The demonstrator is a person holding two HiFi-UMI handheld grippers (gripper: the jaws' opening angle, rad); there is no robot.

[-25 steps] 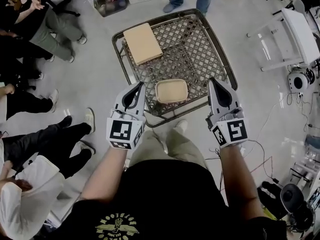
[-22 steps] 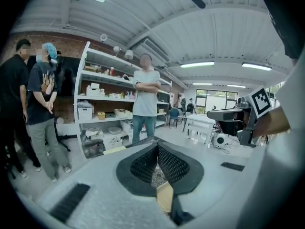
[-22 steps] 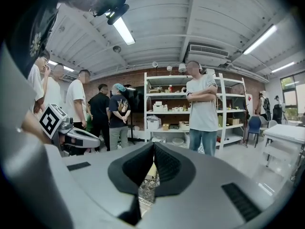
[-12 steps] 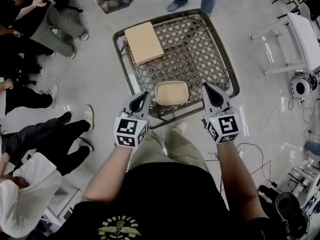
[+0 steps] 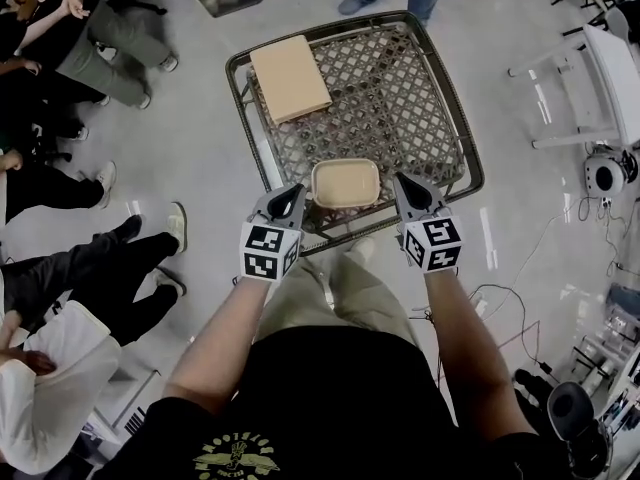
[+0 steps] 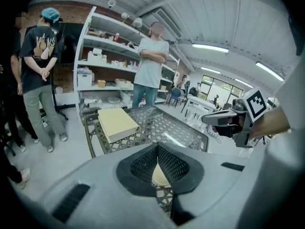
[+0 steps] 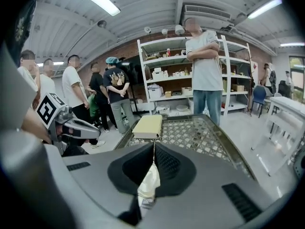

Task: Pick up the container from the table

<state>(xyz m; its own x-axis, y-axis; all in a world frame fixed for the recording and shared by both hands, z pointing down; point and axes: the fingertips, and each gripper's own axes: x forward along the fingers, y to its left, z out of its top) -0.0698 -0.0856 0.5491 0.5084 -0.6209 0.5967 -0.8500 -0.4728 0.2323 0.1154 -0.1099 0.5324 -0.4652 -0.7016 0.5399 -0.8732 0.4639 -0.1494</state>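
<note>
Table: a metal lattice table (image 5: 400, 98) is carrying two things.
Container: a shallow beige container (image 5: 345, 183) is sitting open side up at the middle of the table's near edge, between the two grippers.
Left gripper: the left gripper (image 5: 294, 192) is hovering just beside the container's left side, over the near edge. Its jaws are pressing together at the tips and pinching nothing. In the left gripper view the container is showing through the slit below the tips.
Right gripper: the right gripper (image 5: 401, 182) is hovering just beside the container's right side, also over the near edge. Its jaws are likewise meeting at the tips with nothing held, and the container is showing pale behind them.
Contact: whether either gripper is touching the container cannot be told.
Box: a flat tan box (image 5: 290, 78) is lying at the table's far left corner, well apart from the container.
Onlookers: a person with folded arms (image 7: 206, 66) is standing beyond the table's far edge. Others (image 5: 60, 78) are gathering off its left edge.
</note>
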